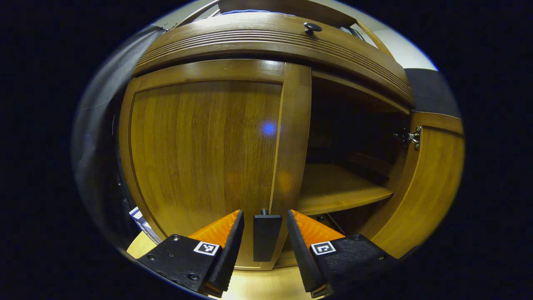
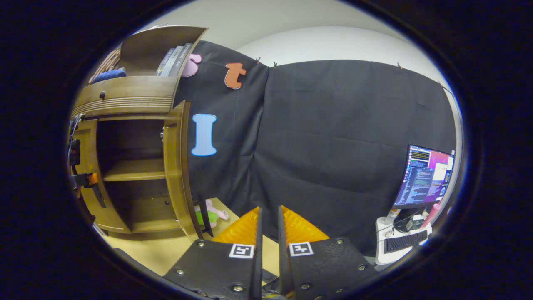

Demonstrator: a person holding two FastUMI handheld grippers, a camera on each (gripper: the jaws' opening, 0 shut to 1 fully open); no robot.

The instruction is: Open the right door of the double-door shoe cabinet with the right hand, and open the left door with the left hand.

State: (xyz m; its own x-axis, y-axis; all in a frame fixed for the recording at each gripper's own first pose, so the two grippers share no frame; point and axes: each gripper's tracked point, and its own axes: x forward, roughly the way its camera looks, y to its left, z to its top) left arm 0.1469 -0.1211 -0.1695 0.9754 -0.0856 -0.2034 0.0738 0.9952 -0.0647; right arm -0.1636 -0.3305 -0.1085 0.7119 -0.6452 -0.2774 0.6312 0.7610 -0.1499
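Observation:
The brown wooden shoe cabinet (image 1: 275, 39) is close ahead in the left gripper view. Its left door (image 1: 204, 146) is closed. The door's black handle (image 1: 266, 235) stands between the fingers of my left gripper (image 1: 263, 237), which is open, with a small gap on each side. The right door (image 1: 433, 179) is swung wide, baring a shelf (image 1: 337, 189). In the right gripper view the cabinet (image 2: 125, 100) is far to the left, its right door (image 2: 179, 166) open. My right gripper (image 2: 268, 235) hangs away from it, shut on nothing. The left gripper (image 2: 85, 181) shows at the left door.
A drawer front with a black knob (image 1: 312, 28) sits above the doors. A pink and green soft toy (image 2: 210, 214) lies on the floor beside the open right door. A monitor (image 2: 424, 175) and keyboard (image 2: 406, 241) stand on a white table at the far right.

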